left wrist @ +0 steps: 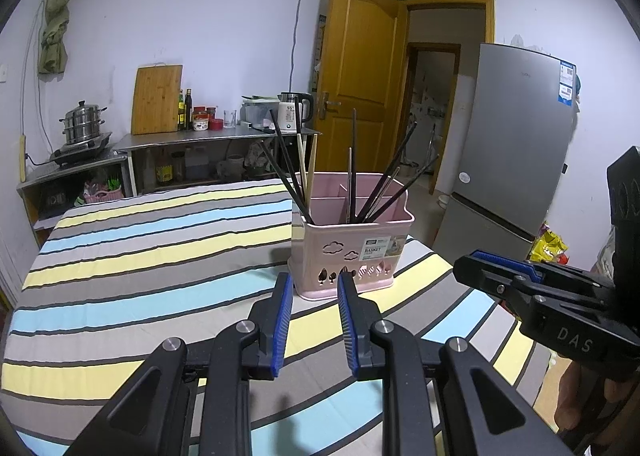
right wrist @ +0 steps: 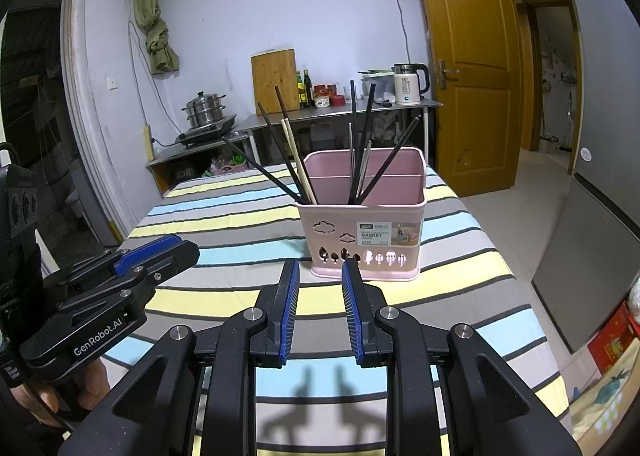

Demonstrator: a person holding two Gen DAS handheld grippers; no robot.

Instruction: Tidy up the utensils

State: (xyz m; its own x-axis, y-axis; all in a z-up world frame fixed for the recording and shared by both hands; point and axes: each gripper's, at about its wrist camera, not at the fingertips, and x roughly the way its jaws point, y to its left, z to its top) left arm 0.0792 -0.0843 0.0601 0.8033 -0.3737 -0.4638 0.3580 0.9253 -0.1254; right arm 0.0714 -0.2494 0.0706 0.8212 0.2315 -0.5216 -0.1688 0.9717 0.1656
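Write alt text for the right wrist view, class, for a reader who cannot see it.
The open, empty right gripper hovers over a striped tablecloth, pointing at a pink utensil basket holding upright chopsticks. The left gripper shows at the left edge.

Striped tablecloth – behind it, steamer pot, cutting board, kettle, fridge

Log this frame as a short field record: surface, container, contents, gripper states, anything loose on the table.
surface: striped tablecloth
container: pink basket, upright, divided inside
contents: dark chopsticks and pale chopsticks, leaning, ends up
left gripper: open, empty, short of the basket
right gripper: open, empty, short of the basket
loose utensils: none visible on the cloth
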